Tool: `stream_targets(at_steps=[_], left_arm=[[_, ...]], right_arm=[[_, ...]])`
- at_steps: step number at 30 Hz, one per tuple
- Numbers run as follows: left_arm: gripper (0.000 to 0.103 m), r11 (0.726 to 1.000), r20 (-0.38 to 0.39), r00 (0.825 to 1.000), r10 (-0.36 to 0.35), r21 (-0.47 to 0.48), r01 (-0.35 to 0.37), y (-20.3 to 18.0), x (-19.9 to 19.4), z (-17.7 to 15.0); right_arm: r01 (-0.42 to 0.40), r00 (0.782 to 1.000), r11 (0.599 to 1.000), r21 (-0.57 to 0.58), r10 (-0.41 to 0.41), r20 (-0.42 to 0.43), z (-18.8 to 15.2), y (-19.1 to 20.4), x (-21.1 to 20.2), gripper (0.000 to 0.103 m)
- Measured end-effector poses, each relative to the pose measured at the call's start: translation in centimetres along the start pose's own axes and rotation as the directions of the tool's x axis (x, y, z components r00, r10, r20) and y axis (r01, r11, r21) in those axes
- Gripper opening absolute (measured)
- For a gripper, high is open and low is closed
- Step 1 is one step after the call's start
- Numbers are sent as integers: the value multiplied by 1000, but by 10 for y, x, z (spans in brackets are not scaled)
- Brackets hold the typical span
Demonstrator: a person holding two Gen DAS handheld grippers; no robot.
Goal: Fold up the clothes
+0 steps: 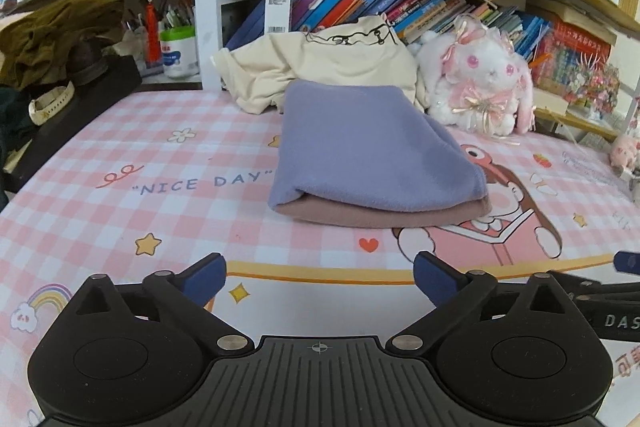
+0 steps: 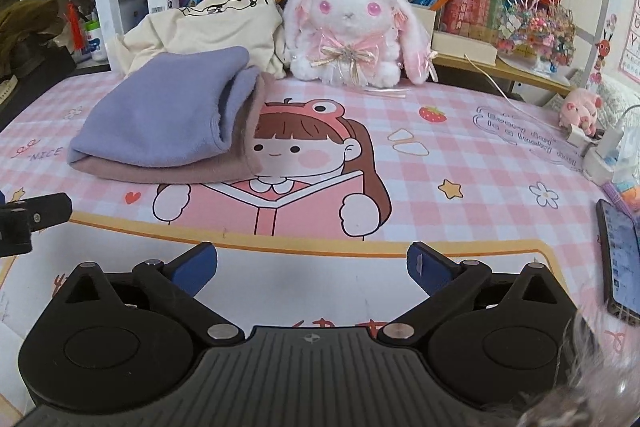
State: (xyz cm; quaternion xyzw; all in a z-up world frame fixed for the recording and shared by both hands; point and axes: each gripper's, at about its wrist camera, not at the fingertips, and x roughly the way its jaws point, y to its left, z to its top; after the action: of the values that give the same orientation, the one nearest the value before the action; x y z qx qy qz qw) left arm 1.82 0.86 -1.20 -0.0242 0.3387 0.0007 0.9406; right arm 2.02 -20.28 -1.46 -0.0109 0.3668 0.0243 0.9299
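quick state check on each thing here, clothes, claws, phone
left claw: open, empty
right claw: open, empty
purple cloth: folded, atop pink cloth
pink cloth: folded, flat on the mat
cream shirt: crumpled, unfolded
plush rabbit: upright
phone: screen lit, lying flat

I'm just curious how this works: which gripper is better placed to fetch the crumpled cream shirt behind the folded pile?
Probably the left gripper: the cream shirt lies almost straight ahead of it, beyond the folded purple cloth. From the right gripper it sits off leftward. Both are open.
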Motion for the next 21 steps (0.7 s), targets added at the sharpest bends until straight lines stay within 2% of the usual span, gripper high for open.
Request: stream_targets(at_steps=[21], left_arm=[[102, 1000, -8, 1000, -5, -15, 5, -1, -3, 1]], right_arm=[[-15, 1000, 1000, -8, 14, -21, -2, 2, 1, 103]])
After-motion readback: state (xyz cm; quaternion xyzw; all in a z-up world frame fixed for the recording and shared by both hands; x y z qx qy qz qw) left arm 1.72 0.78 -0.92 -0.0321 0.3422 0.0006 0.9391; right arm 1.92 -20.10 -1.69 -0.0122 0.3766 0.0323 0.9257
